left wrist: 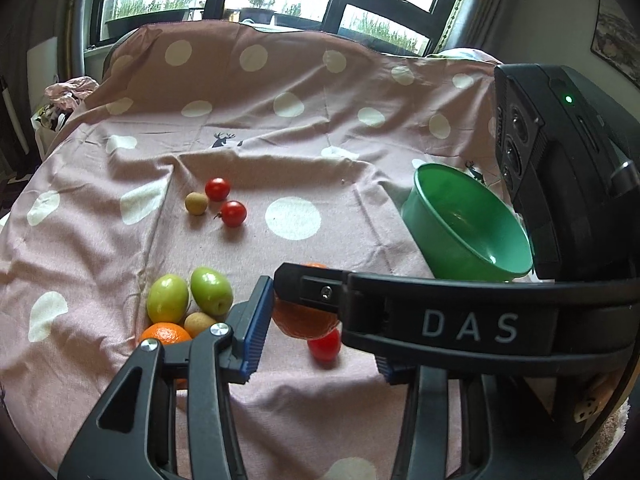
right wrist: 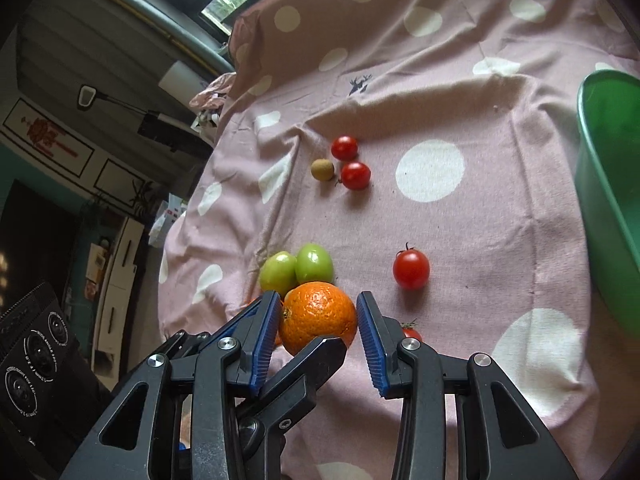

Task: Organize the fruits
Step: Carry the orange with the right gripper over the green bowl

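Note:
An orange (right wrist: 318, 316) hangs just above the cloth with my right gripper (right wrist: 318, 308) shut on it, both blue pads against its sides. My left gripper (left wrist: 316, 320) closes on the same orange (left wrist: 304, 322): its left pad touches the peel, while its other pad is hidden behind the right gripper's black finger (left wrist: 440, 320). One left finger (right wrist: 316, 354) crosses under the orange. On the cloth lie two green fruits (left wrist: 168, 298) (left wrist: 212, 290), a second orange (left wrist: 166, 334), small brown fruits (left wrist: 196, 203) and cherry tomatoes (left wrist: 233, 213) (right wrist: 411, 269). The green bowl (left wrist: 460, 232) stands empty to the right.
A pink cloth with white dots (left wrist: 320, 140) covers the surface and rises at the back below the windows. The right gripper's camera body (left wrist: 560, 160) looms beside the bowl. The cloth drops off at the left edge (right wrist: 192, 220) towards furniture.

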